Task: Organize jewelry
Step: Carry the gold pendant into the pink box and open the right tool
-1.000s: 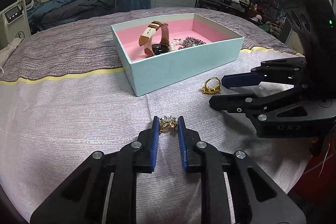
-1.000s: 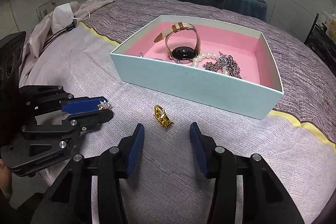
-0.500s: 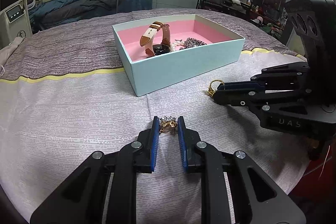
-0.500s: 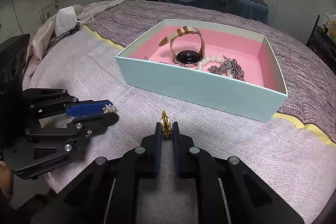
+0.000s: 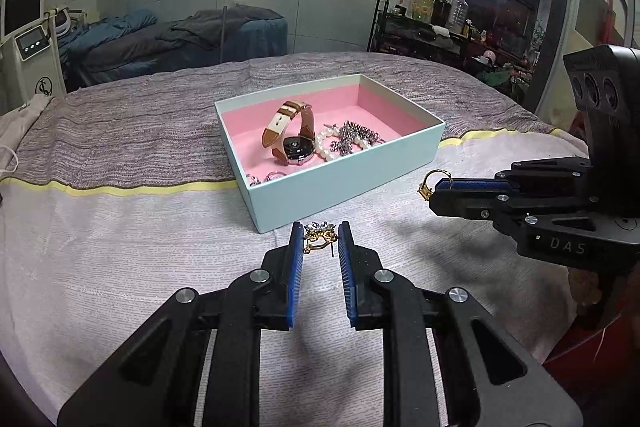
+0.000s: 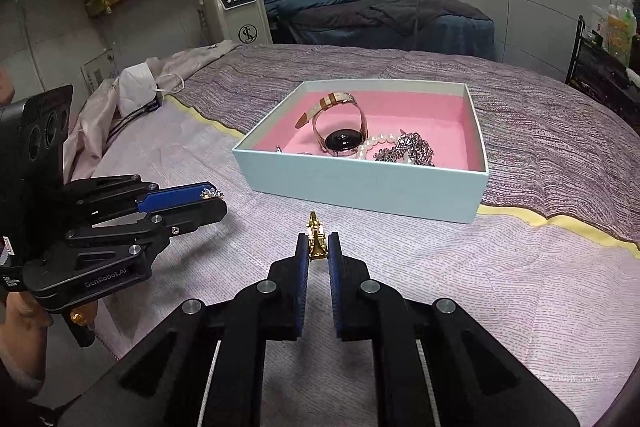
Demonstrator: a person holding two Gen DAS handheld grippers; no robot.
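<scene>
Jewelry split three ways: most of it already in the box (image 6: 360, 187), two pieces in the claws, both short of it.

Box: pale blue card, pink lining, open top, far centre of the bed cover (image 6: 460, 287). Inside: watch (image 6: 344, 135) standing on its strap, pearl string (image 6: 376, 147), silver chain (image 6: 412, 151) heaped right of the pearls, small silver bits at the near-left corner.

Right claw (image 6: 318, 247): jaws have just closed, pinched tight on a gold ring (image 6: 316, 239) held edge-on, most of it poking past the tips. Sits just short of the box's near wall.

Left claw (image 5: 319, 241): nearly closed, pads clamped on a sparkly earring (image 5: 318, 231), gold hook dangling below. Also just near the box wall, at its near corner.

Judged step: carry both pieces over the rim, drop them in.

Risks:
- Ring held by a thin edge only; a jolt or twist could flick it out onto the cover, where it may roll.
- Earring hook hangs loose; it could snag the box rim or the cloth if carried low.
- Both claws heading for the same box may knock each other, or nudge the light card box.
- Dropping onto the chain heap could tangle pieces.
</scene>
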